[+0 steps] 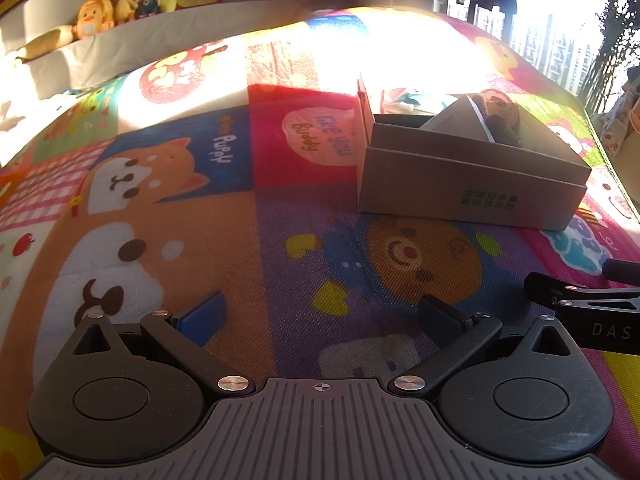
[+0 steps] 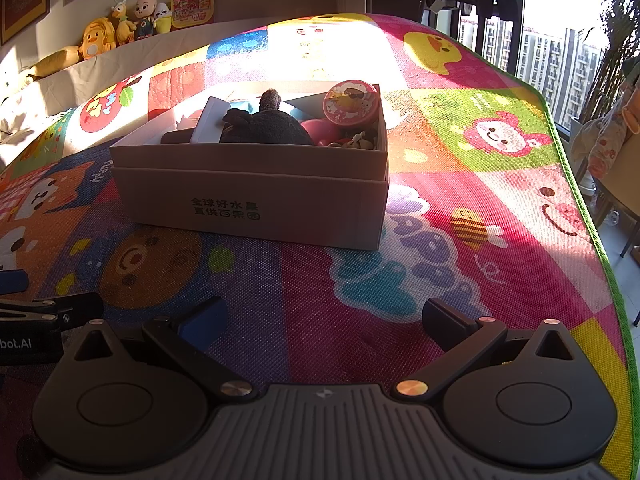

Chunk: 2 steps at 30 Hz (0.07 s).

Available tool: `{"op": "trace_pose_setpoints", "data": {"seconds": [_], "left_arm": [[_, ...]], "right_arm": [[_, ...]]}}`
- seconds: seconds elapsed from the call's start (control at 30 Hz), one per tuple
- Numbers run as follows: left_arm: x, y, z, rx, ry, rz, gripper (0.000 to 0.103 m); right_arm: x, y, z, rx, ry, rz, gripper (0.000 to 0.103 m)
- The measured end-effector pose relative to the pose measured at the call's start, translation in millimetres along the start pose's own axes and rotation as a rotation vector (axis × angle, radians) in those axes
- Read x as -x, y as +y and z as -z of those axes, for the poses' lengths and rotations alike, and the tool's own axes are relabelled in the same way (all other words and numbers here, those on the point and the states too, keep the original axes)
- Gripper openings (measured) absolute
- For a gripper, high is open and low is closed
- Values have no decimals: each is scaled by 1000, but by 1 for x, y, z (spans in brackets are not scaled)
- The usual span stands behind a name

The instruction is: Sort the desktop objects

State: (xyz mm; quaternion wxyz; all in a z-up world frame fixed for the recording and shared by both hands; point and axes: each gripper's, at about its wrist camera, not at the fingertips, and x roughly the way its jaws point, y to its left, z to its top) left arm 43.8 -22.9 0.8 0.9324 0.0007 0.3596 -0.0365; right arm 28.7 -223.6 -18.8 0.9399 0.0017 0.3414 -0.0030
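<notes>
left wrist view: left gripper (image 1: pixel 320 316) low over the play mat (image 1: pixel 280 240), jaws wide, holding nothing; cardboard box (image 1: pixel 472 184) ahead of it to the right. right wrist view: right gripper (image 2: pixel 322 318) also spread and empty, box (image 2: pixel 256 196) just ahead, packed with a dark plush (image 2: pixel 266 124) and pink tin (image 2: pixel 351 102). sorting looks about done; next move probably only a check for strays near the box.

Sunlit cartoon play mat (image 2: pixel 460 184), plush toys (image 2: pixel 120 26) on ledge, perhaps balcony windows (image 2: pixel 560 40).
</notes>
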Motion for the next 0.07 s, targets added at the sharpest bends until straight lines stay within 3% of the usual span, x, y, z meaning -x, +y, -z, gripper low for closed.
{"op": "trace_pose_setpoints", "data": {"seconds": [0.07], "left_arm": [[0, 0, 0, 0, -1, -1, 103]], "right_arm": [[0, 0, 0, 0, 0, 0, 103]]}}
